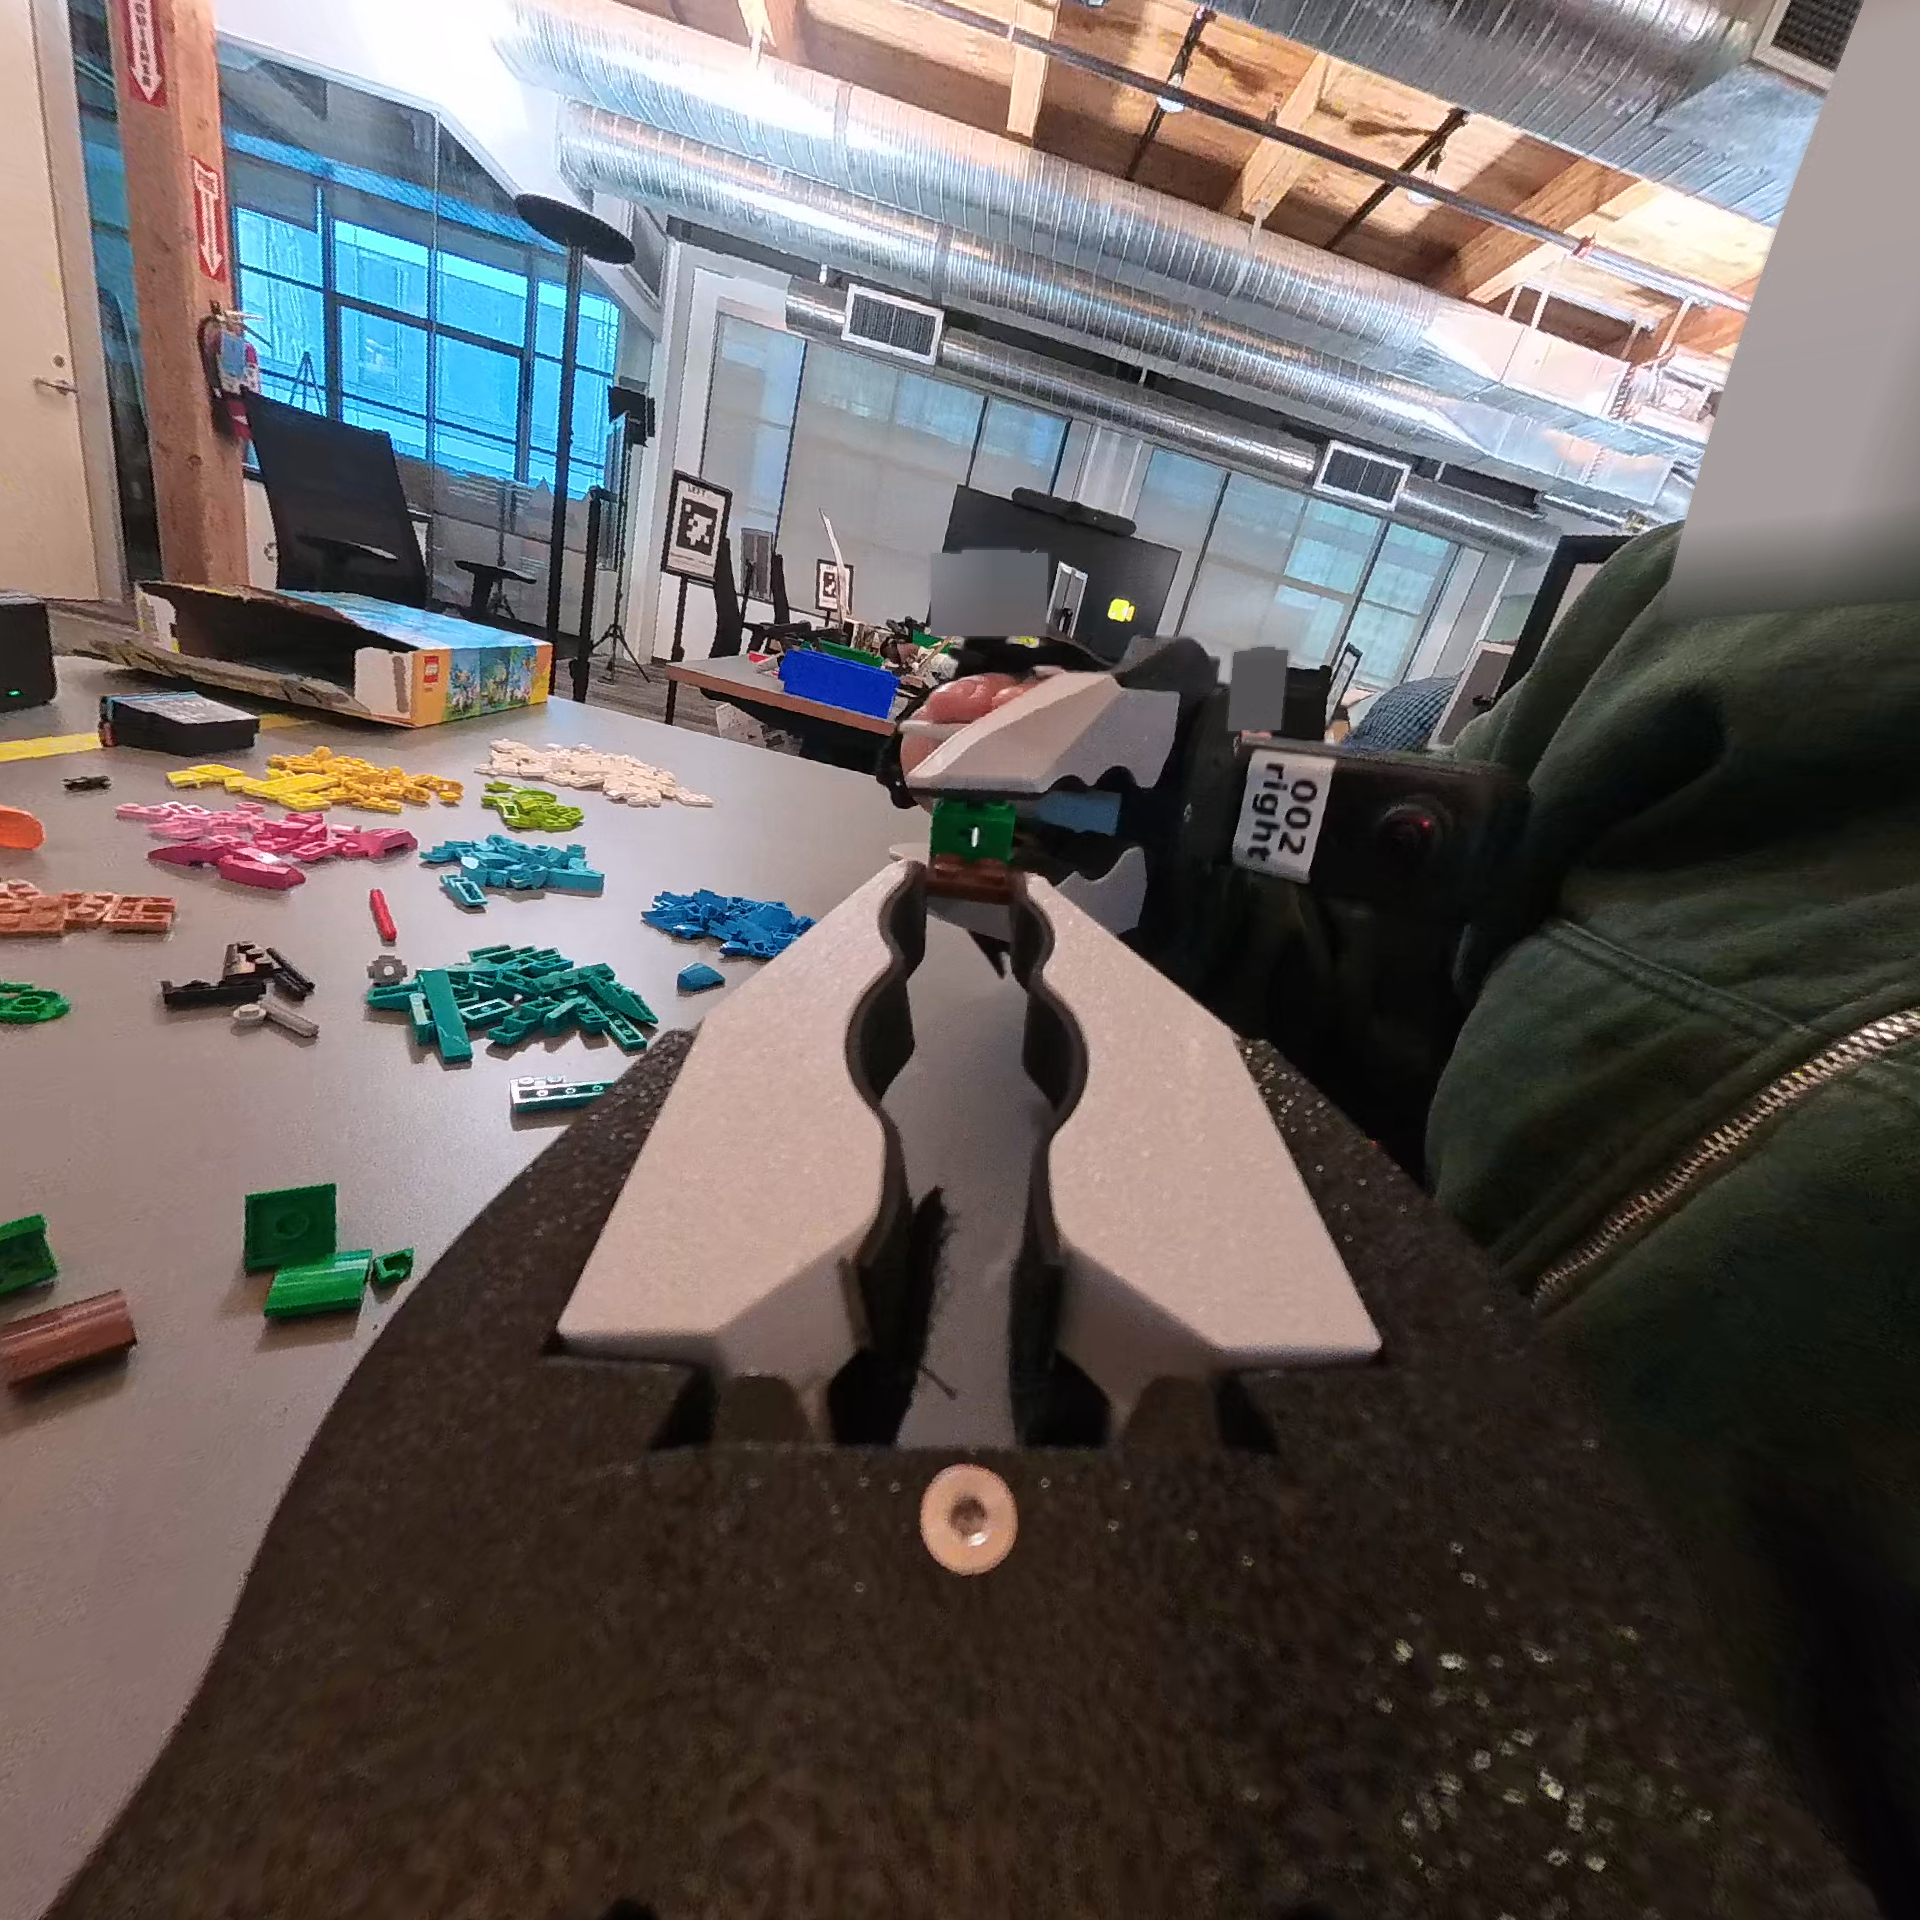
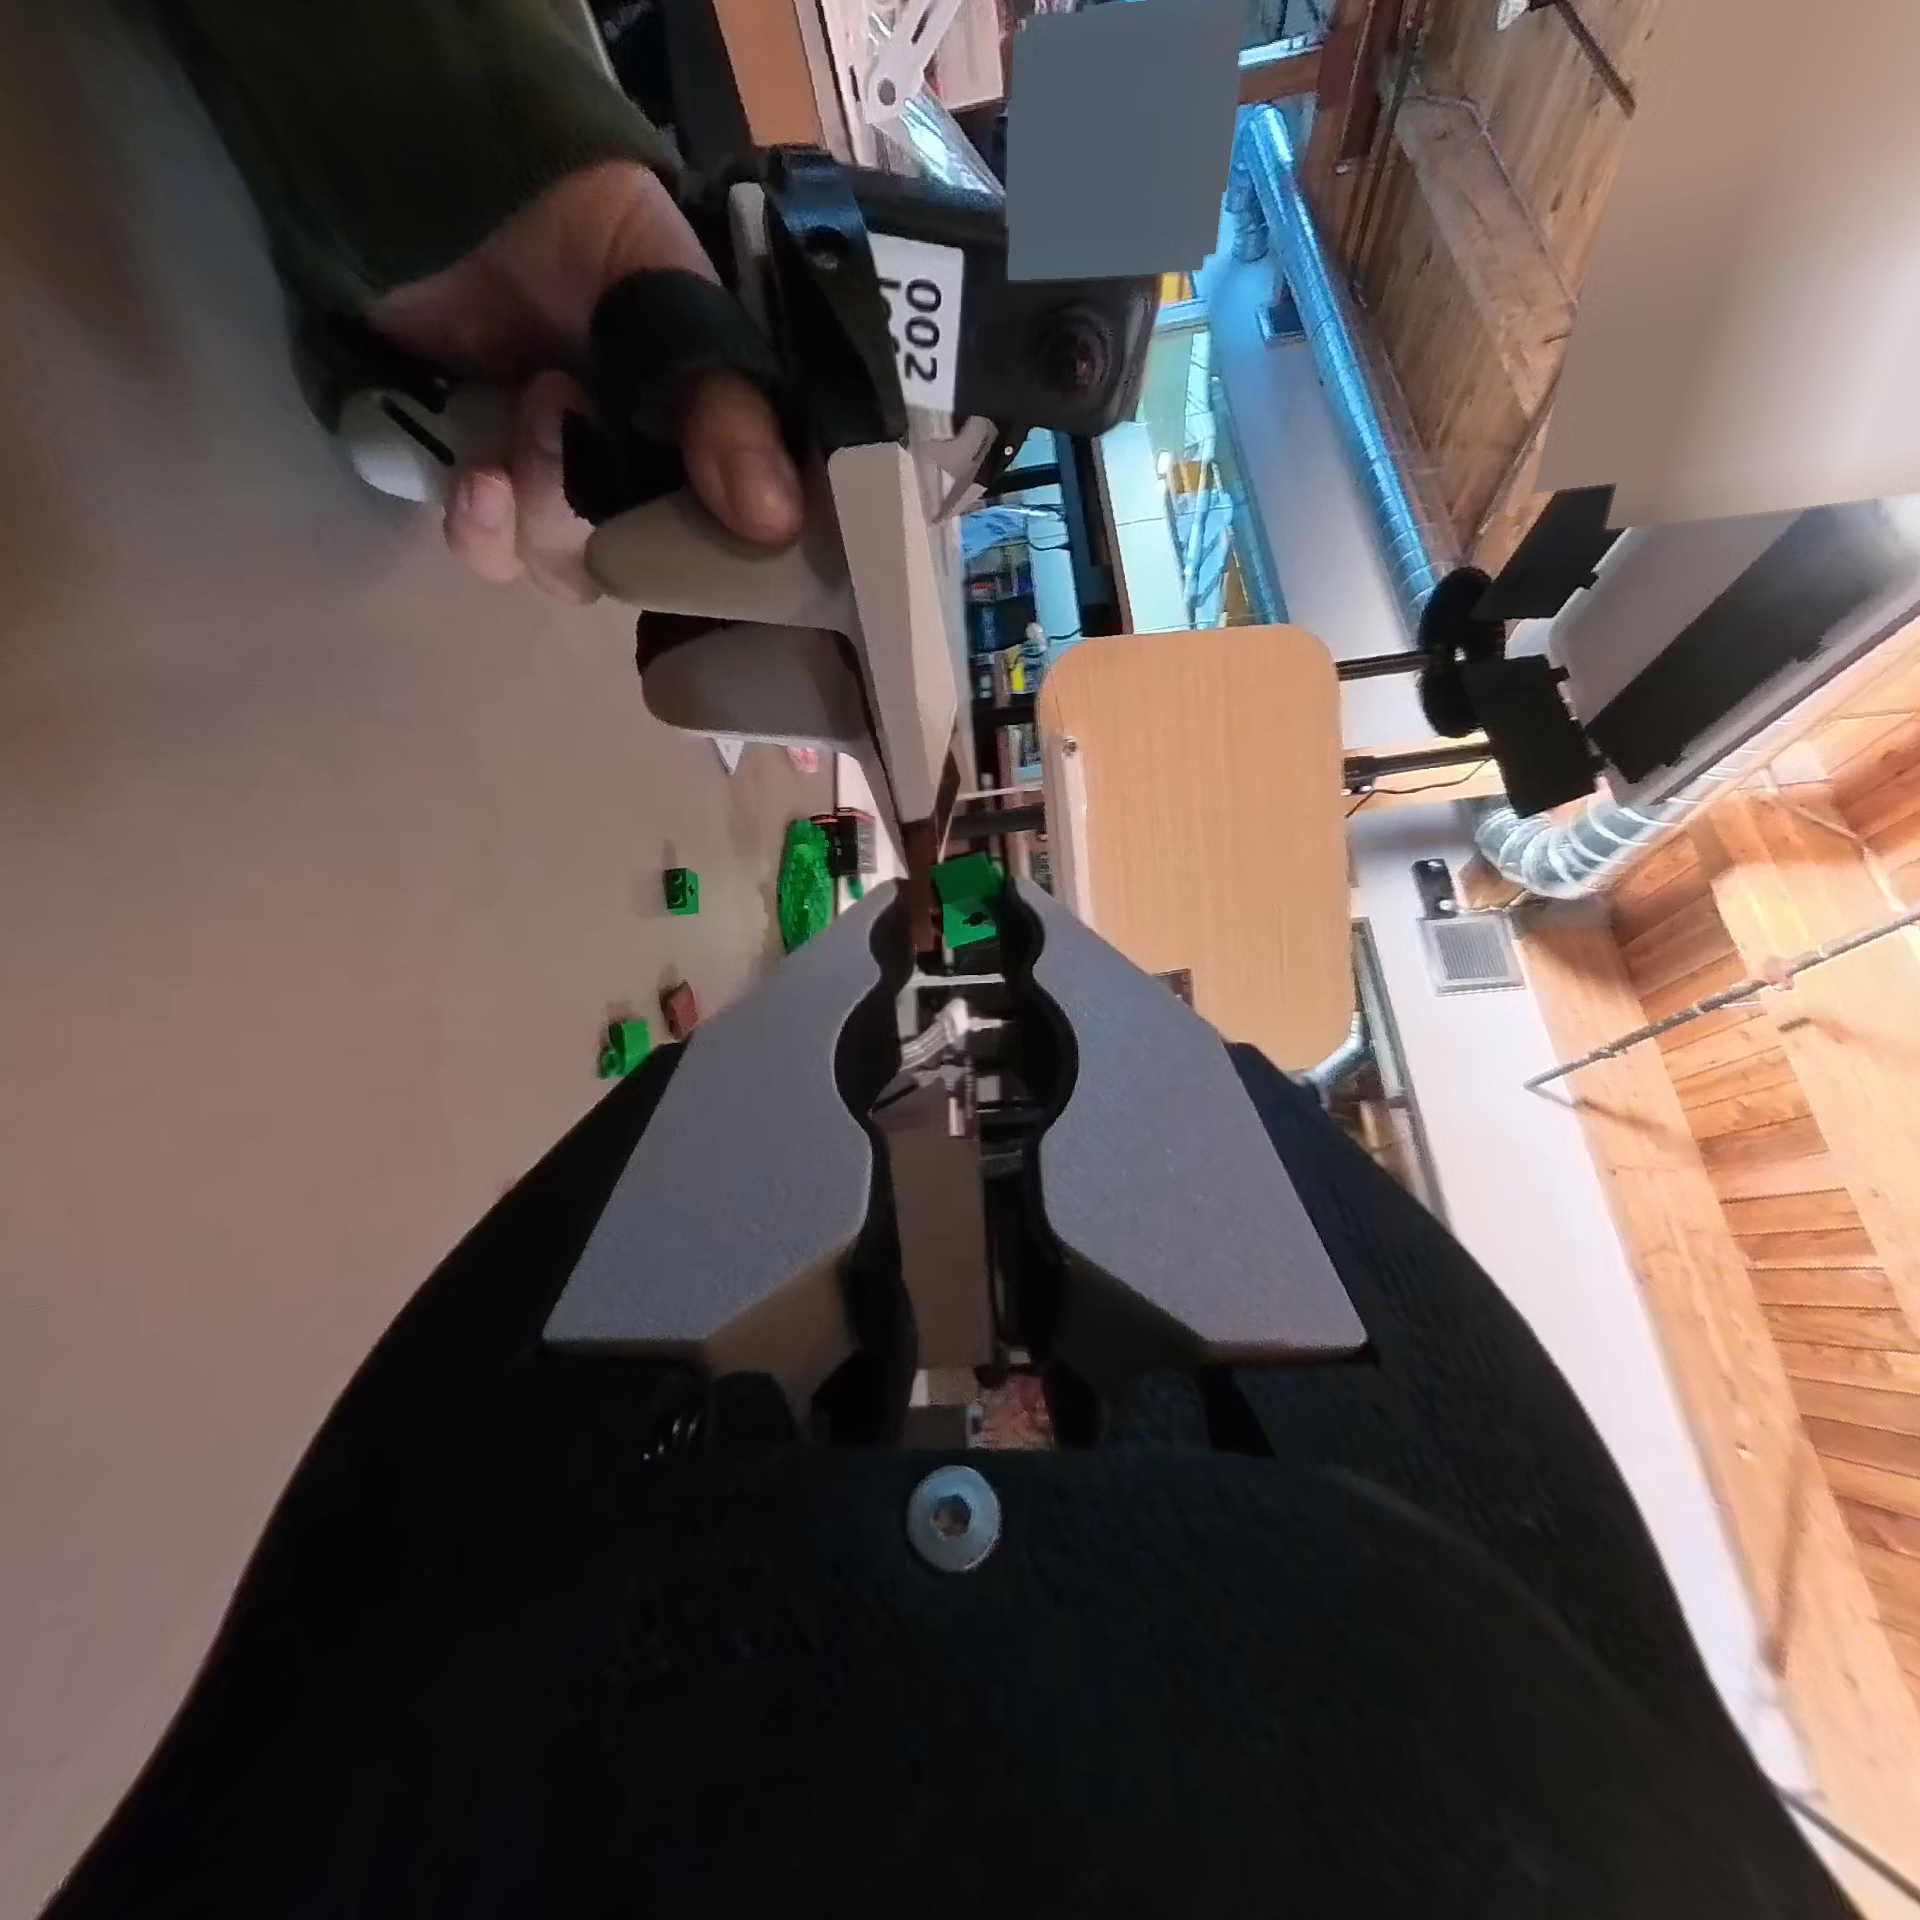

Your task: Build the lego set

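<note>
- Your left gripper [image 1: 968, 891] is up off the grey table [image 1: 312, 1455], its tips pinched in on the brown brick [image 1: 968, 881] at the bottom of a small stack; the jaws stand nearly together, with only that brick between them
- Your right gripper [image 2: 961, 914] comes in from the other side, rolled over sideways, and its tips clamp the green brick [image 2: 968, 906] that sits on top of the brown one; so both grippers grip the same little assembly in mid-air, tip to tip
- In the left wrist view the right gripper's grey fingers [image 1: 1023, 732] sit above and below the green brick; your green sleeve [image 1: 1662, 935] fills the right edge
- On the table to your left the loose pieces lie sorted by colour: yellow pile [image 1: 322, 781], pink pile [image 1: 260, 840], white pile [image 1: 592, 774], teal pile [image 1: 520, 1003], blue pile [image 1: 727, 920]
- The opened set box [image 1: 416, 675] lies at the far edge; a few green plates [image 1: 301, 1247] rest near you
</note>
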Available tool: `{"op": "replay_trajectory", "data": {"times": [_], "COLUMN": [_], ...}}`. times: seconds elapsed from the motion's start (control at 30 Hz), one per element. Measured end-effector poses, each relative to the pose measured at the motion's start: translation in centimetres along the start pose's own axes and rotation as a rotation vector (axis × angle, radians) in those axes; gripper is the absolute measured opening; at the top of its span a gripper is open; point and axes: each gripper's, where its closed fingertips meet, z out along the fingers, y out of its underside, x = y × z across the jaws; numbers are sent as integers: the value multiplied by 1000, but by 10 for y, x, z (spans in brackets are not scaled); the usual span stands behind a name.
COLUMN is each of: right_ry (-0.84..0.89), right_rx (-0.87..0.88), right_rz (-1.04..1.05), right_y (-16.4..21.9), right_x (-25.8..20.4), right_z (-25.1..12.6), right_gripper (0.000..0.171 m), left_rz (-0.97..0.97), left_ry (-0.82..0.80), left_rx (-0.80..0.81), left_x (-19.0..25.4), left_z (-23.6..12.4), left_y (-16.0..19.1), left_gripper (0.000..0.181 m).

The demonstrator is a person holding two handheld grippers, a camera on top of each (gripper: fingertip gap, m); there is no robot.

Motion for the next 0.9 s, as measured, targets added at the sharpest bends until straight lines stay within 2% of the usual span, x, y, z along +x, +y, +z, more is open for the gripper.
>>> {"op": "replay_trajectory", "data": {"times": [0.1, 0.17, 0.23, 0.27, 0.37, 0.43, 0.63, 0.9], "right_ry": [-77, -144, -213, -240, -290, -313, -331, -221], "right_rx": [-6, -7, -19, -20, -15, -11, 7, 73], "right_rz": [71, 136, 187, 206, 271, 298, 360, 454], "right_y": [3, 5, 9, 10, 10, 10, 7, 0], "right_x": [-3, -5, -11, -14, -19, -21, -24, -13], "right_z": [1, 1, 1, 1, -1, -2, -4, -2], "right_gripper": [14, 14, 14, 14, 14, 14, 14, 17], "left_rz": [31, 122, 267, 349, 581, 654, 678, 577], "left_ry": [-25, -65, -139, -162, -211, -222, -222, -184], "left_rx": [-8, -15, -70, -95, -137, -181, -218, -119], "left_x": [-1, -2, -6, -5, -1, -2, -3, 2], "left_z": [1, 2, 3, 3, 5, 6, 7, 3], "left_y": [1, 1, 5, 7, 10, 17, 20, 7], "left_gripper": [13, 14, 30, 31, 23, 14, 5, 2]}}
